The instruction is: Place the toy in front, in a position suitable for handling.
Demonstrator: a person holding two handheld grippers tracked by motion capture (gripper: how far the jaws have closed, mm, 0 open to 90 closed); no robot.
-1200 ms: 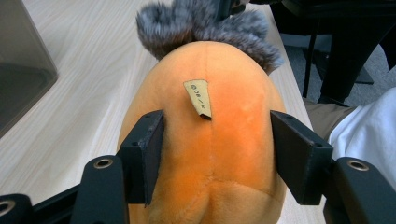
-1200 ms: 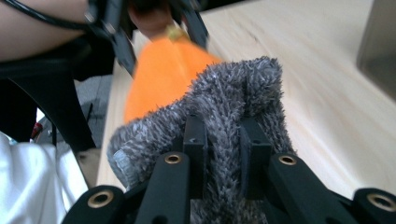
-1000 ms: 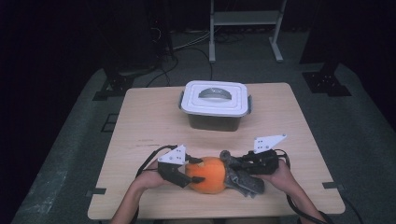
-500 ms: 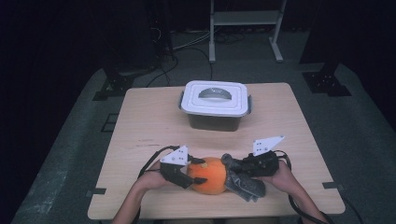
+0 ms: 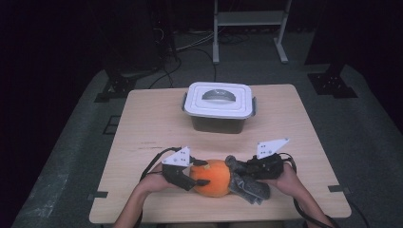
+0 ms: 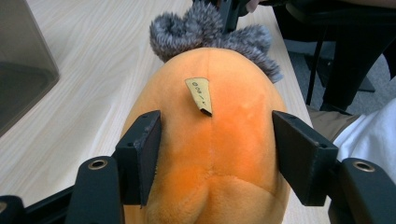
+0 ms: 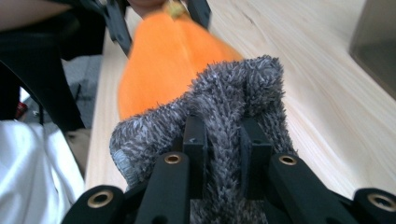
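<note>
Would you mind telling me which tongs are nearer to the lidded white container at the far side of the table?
Neither clearly. The left tongs straddle the orange plush, the right tongs grip its grey tuft, both about equally far from the container.

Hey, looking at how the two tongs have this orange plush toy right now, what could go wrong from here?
1. The right tongs pinch only the grey fuzzy tuft of the orange plush toy; a pull could strain its seam or let the fuzz slip free.
2. The left tongs straddle the toy's round body, their jaws loosely around it, so it may squirm out or sag.
3. The toy sits close to the near edge of the table and might drop off.
</note>
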